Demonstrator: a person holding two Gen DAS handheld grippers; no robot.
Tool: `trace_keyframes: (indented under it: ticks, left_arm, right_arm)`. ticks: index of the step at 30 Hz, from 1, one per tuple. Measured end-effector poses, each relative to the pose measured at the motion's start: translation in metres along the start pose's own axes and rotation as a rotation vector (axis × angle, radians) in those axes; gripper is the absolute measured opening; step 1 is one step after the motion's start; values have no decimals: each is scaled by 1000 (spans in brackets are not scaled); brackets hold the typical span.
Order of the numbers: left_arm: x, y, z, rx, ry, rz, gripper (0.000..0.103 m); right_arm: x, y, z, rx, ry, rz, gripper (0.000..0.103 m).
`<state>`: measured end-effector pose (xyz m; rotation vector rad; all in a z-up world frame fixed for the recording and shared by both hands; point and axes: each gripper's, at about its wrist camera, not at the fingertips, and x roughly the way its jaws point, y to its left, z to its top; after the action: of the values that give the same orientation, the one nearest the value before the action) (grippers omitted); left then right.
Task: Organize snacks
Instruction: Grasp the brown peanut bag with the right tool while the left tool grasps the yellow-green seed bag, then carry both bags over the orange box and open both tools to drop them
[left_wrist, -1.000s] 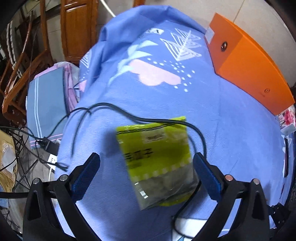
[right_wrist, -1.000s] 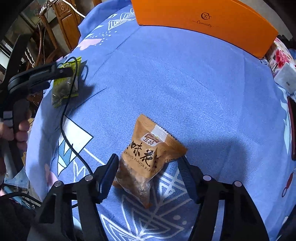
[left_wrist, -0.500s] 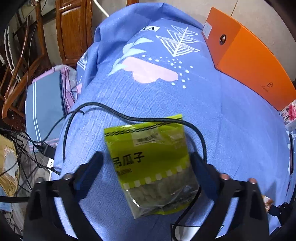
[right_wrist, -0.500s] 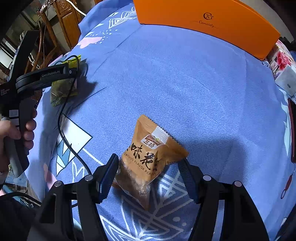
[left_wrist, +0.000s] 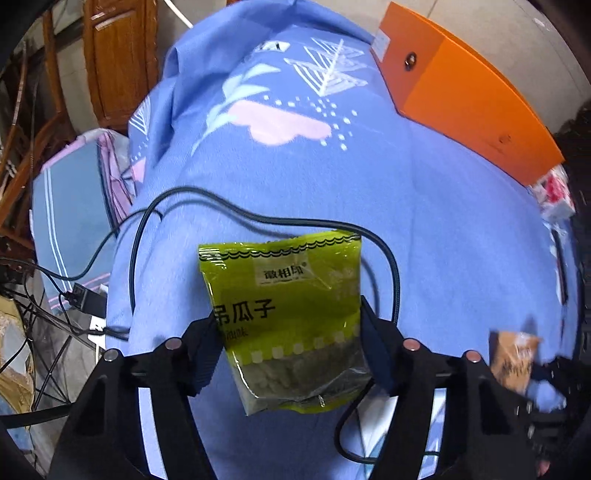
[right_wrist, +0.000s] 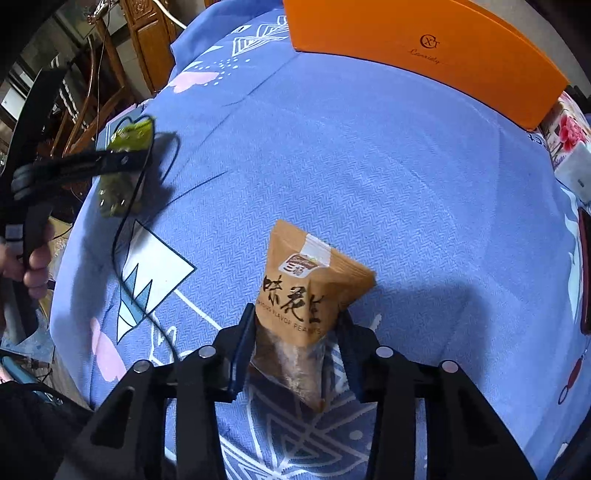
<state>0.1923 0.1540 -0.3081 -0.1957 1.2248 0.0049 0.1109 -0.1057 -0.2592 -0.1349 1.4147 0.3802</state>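
Both jaws are clamped on snacks above the blue cloth (right_wrist: 369, 155): the left gripper (left_wrist: 288, 347) pinches a green seed packet (left_wrist: 288, 314), and the right gripper (right_wrist: 295, 339) pinches a brown peanut packet (right_wrist: 306, 291), with an orange box (right_wrist: 424, 48) beyond.

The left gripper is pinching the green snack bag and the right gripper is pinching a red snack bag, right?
Not quite. The right gripper is pinching a brown snack bag, not a red one, as the right wrist view shows. The left gripper is indeed pinching the green snack bag.
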Motion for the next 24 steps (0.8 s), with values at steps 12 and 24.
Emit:
trace_keyframes:
  ticks: [12, 24]
  left_arm:
    - [-45, 30, -6, 84, 46, 94, 64]
    - [-97, -50, 16, 152, -136, -82, 64]
  right_arm:
    - [-11, 0, -4, -37, -39, -36, 38]
    - [-65, -27, -3, 46, -203, -3, 38]
